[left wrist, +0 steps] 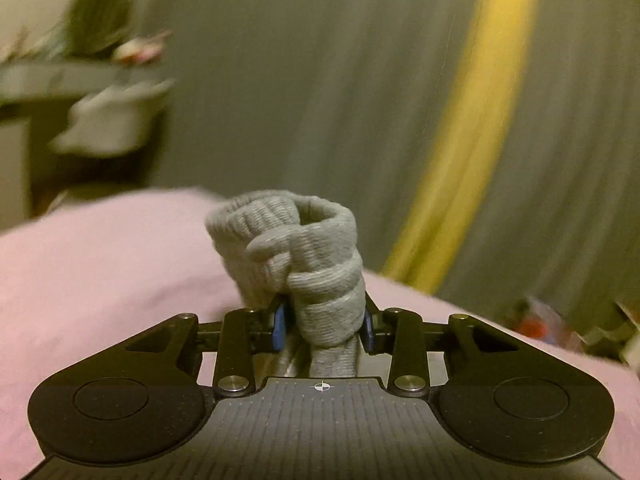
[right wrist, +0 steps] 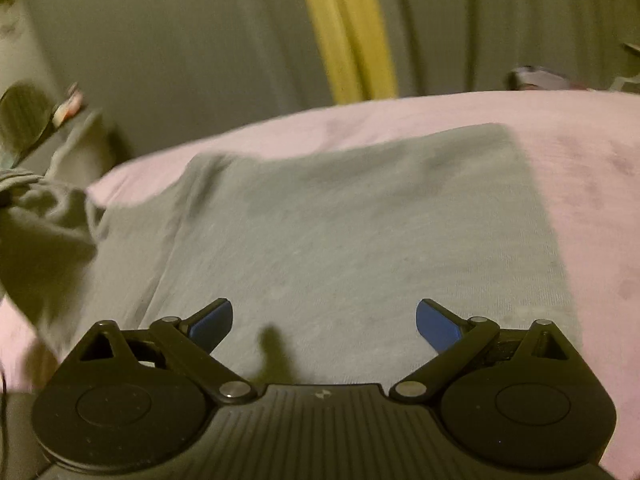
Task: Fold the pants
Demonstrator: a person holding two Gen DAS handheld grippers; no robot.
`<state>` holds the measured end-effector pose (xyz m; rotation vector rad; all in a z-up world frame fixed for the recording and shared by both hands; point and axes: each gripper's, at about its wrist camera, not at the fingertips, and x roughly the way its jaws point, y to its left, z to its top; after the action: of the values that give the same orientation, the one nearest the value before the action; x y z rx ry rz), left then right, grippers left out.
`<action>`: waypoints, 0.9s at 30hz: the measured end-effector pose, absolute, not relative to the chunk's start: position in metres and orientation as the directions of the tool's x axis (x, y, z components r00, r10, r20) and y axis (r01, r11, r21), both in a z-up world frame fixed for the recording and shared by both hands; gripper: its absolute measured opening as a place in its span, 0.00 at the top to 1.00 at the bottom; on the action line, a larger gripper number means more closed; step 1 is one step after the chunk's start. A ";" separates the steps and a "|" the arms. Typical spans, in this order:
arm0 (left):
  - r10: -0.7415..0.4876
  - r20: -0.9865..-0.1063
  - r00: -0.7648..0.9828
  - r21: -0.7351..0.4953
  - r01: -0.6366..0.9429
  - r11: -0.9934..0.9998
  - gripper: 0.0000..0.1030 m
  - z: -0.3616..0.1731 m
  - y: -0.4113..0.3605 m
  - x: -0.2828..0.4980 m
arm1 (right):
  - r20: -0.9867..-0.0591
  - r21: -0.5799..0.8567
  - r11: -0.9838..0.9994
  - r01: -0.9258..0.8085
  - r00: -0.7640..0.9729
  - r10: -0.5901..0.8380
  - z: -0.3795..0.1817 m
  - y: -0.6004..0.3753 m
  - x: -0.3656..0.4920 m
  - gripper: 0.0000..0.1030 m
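The pants are grey knit fabric. In the left wrist view my left gripper is shut on a bunched ribbed cuff of the pants, which sticks up between the blue pads above the pink bed cover. In the right wrist view the grey pants lie spread flat on the pink cover. My right gripper is open and empty just above them, blue fingertips wide apart. At the left edge a lifted part of the pants hangs in folds.
Grey curtains with a yellow stripe hang behind the bed. A cluttered shelf or desk stands at the far left, blurred. Small objects lie beyond the bed's far right edge.
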<state>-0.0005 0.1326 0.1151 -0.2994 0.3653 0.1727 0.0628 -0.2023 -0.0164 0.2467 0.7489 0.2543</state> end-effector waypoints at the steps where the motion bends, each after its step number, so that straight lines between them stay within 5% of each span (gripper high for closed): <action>1: 0.073 -0.358 0.931 -0.235 -0.165 0.958 0.63 0.121 0.106 0.000 | -0.628 0.326 0.939 -0.114 0.716 0.305 -0.014 -0.208 0.062 0.05; 5: -0.110 -0.356 0.928 -0.132 0.066 0.989 0.60 0.116 0.010 0.001 | -0.599 0.363 0.931 -0.043 0.754 0.269 -0.007 -0.228 0.058 0.07; 6: -0.168 -0.388 0.906 -0.110 0.135 0.985 0.50 0.106 -0.015 0.003 | -0.593 0.378 0.925 -0.029 0.760 0.266 -0.006 -0.232 0.057 0.08; 8: -0.277 -0.499 0.821 -0.101 0.262 0.960 0.30 0.082 -0.052 0.007 | -0.583 0.421 0.907 0.001 0.766 0.269 -0.004 -0.244 0.055 0.08; 10: -0.305 -0.658 0.689 -0.096 0.325 0.941 0.28 0.054 -0.081 0.010 | -0.573 0.452 0.892 0.022 0.773 0.271 -0.001 -0.255 0.054 0.08; 14: -0.224 -0.795 0.564 -0.114 0.223 0.968 0.28 0.028 -0.068 0.015 | -0.554 0.525 0.850 0.035 0.772 0.310 -0.001 -0.269 0.052 0.08; 16: -0.217 -0.780 0.587 -0.158 0.151 0.976 0.27 0.035 -0.038 0.008 | -0.551 0.564 0.825 0.029 0.757 0.350 -0.003 -0.270 0.057 0.11; 19: -0.182 -0.733 0.655 -0.233 0.010 0.972 0.08 0.047 0.009 -0.003 | -0.543 0.603 0.798 -0.019 0.723 0.427 -0.004 -0.261 0.063 0.14; 24: 0.128 -0.738 0.663 -0.058 -0.251 0.966 0.06 0.045 0.061 -0.003 | -0.540 0.672 0.736 -0.080 0.628 0.561 -0.007 -0.239 0.082 0.14; 27: 0.141 -0.784 0.604 -0.103 -0.350 0.931 0.08 0.026 0.088 0.003 | -0.575 0.704 0.709 -0.043 0.553 0.603 -0.020 -0.229 0.094 0.15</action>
<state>0.0027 0.0883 0.0263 -0.2577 0.8788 0.2877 0.0936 -0.2288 -0.0200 0.6951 0.9154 0.4204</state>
